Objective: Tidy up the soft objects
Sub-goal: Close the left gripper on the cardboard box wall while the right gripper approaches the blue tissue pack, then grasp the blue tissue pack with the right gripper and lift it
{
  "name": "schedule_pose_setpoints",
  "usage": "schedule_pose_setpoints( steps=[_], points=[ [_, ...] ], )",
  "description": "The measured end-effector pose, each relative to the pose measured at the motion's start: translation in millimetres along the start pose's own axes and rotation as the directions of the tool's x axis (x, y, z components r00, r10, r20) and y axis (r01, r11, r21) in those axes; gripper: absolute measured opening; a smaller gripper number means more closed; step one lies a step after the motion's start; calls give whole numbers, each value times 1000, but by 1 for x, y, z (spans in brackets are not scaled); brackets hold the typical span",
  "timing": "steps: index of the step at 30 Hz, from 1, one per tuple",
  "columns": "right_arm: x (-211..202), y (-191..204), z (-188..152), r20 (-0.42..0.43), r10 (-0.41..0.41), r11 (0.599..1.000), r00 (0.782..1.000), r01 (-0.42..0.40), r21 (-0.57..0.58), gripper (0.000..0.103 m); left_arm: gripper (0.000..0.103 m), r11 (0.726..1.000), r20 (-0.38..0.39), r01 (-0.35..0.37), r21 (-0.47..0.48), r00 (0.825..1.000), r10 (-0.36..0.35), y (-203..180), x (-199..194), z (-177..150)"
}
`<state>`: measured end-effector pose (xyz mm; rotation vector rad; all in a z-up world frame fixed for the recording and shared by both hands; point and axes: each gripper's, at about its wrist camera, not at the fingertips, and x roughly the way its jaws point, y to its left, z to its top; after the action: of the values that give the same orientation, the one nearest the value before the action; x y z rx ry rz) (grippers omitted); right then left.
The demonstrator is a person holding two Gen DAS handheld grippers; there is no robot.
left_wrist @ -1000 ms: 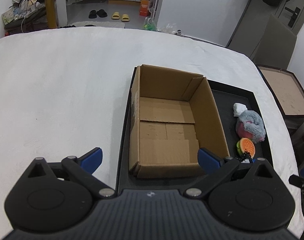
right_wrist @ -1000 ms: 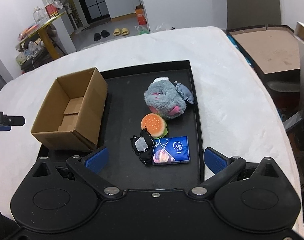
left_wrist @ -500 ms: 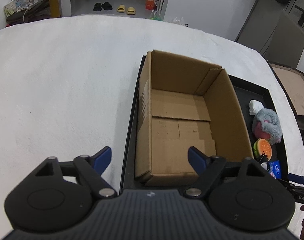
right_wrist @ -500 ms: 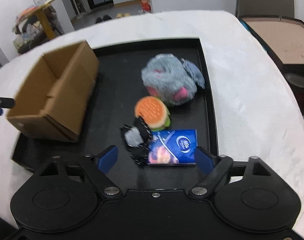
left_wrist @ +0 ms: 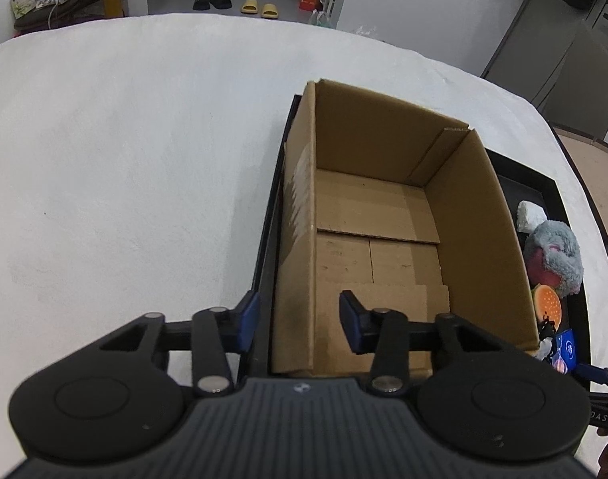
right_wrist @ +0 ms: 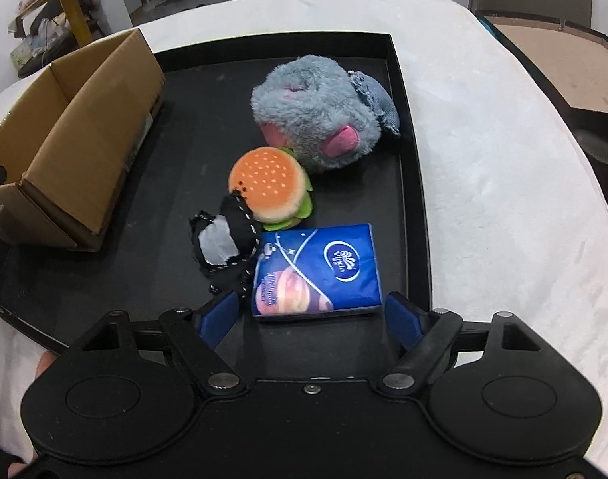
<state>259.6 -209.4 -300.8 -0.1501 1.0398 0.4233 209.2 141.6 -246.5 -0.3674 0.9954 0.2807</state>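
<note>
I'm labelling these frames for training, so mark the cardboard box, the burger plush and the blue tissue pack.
cardboard box (left_wrist: pixel 367 215), left wrist view, on its inner floor.
burger plush (right_wrist: pixel 268 177), right wrist view, on the orange bun top.
blue tissue pack (right_wrist: pixel 317 273), right wrist view, on its printed top face.

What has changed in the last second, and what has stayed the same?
Both grippers came down. The left gripper has been closing astride the cardboard box's near left wall. The right gripper narrowed around the blue tissue pack, not yet gripping it. Box, pack and toys in the black tray did not move.
</note>
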Motion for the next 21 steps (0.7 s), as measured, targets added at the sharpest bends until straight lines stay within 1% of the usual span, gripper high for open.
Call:
schedule_pose_setpoints(
  steps=[1,3,6,8,11,15,21],
  points=[
    [0,-2,0,-6,2,1000,1000,-2,5,79,38,1000,-3,-1,0,1000,1,0,2,0],
    [-1,-5,-1,-12,-8,1000,1000,8,-5,79,29,1000,-11,2,0,1000,-2,-1,6,0],
    [-2,-7,-2,-13,-13,1000,1000,13,-16,79,20,1000,-14,6,1,1000,-6,-3,10,-1],
    [1,-7,0,-5,-20,1000,1000,20,-17,79,16,1000,-13,-2,1,1000,2,-3,12,-1],
    [3,-8,2,3,-32,999,999,32,-34,79,16,1000,-7,-18,2,1000,18,-1,13,-2],
    [7,-9,6,4,-14,1000,1000,14,-2,82,16,1000,-7,-19,16,1000,19,-2,12,-4],
    [19,-1,10,-9,-27,999,1000,27,-20,82,16,1000,-10,-15,27,1000,15,-1,8,-9]
  ],
)
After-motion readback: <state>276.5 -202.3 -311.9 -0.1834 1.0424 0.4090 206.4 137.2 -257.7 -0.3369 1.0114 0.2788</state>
